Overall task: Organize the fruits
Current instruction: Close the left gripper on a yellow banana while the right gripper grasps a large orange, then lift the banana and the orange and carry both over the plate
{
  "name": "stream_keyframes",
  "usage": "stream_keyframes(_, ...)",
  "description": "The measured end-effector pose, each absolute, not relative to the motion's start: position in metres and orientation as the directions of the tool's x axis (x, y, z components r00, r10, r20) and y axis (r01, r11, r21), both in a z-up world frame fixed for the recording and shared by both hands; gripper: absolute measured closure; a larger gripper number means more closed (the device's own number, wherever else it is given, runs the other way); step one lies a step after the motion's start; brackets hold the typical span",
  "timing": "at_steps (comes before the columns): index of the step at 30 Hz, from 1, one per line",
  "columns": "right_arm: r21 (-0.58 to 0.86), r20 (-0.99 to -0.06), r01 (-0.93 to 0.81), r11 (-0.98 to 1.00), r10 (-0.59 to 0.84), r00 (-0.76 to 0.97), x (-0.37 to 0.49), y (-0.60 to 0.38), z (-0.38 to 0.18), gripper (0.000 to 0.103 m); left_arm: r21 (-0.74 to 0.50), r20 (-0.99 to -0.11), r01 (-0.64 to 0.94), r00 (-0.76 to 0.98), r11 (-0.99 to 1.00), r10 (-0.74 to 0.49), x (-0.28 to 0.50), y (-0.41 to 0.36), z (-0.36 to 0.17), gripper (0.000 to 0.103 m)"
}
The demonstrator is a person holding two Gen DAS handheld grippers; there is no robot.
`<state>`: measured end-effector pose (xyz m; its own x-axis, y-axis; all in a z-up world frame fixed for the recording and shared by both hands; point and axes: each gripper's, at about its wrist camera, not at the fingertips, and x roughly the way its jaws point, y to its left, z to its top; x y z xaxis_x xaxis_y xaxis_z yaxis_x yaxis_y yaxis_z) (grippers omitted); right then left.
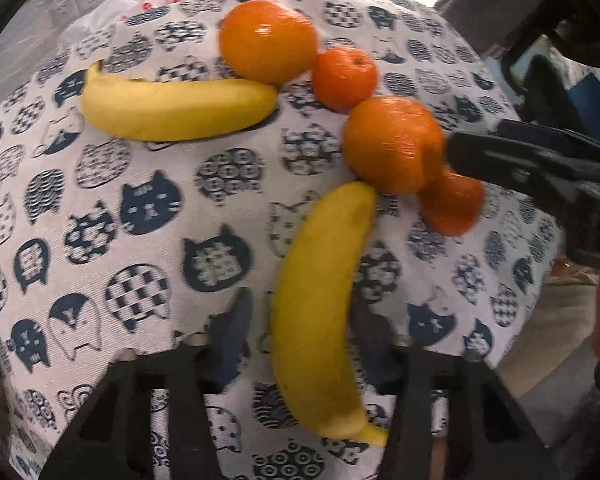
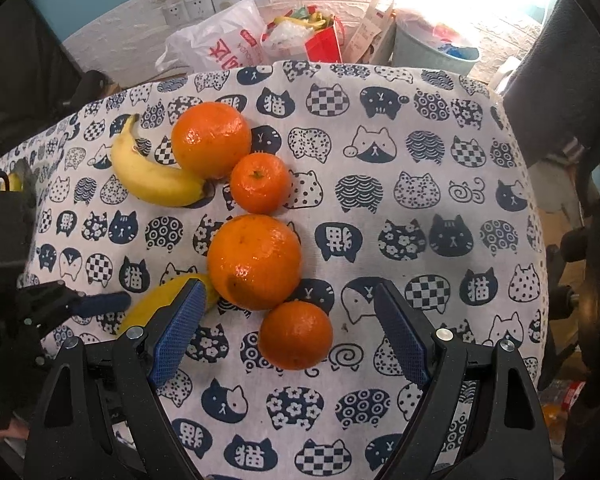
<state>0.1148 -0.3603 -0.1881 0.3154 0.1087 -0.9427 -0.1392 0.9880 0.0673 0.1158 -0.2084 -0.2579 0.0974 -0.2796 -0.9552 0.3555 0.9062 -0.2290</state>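
Trouble spot: my left gripper (image 1: 296, 320) is clamped on the near banana (image 1: 320, 320), whose tip touches the big orange (image 2: 254, 262). Lifting could nudge it rolling. Right gripper (image 2: 288, 328) hangs wide open around the small mandarin (image 2: 295, 334), just below that orange.

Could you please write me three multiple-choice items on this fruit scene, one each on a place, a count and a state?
1. What does the nearer small orange touch?
A. the nearer big orange
B. a plastic bag
C. a wall socket

2. How many bananas lie on the cloth?
A. one
B. two
C. four

3. How is the right hand-held gripper?
A. open, holding nothing
B. shut on an orange
C. shut on a banana

Key: 1 A, the two oranges sit skin to skin; 2 B, one lies far and one near; 3 A, its blue pads stand wide apart, touching no fruit.
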Motion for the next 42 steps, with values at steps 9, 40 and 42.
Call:
stream_keyframes(9,0.067,-0.946,-0.148,0.987,0.111,0.305,0.123,-0.354,-0.195,0.017,-0.170,-0.962,0.351,0.145,0.921,-0.232,0.116,-0.207,-0.244,0.068)
stream_keyframes(40,0.035,-0.952,-0.206,0.978,0.095,0.290,0.130,-0.323,-0.219,0.037,-0.167,-0.938,0.240,0.260,0.956,-0.229,0.114,-0.136,-0.203,0.068)
stream_keyframes(42,0.042,-0.947,-0.210,0.977,0.106,0.302,0.129,-0.319,-0.209,0.037,-0.166,-0.935,0.237,0.271,0.957,-0.229,0.113,-0.134,-0.198,0.068)
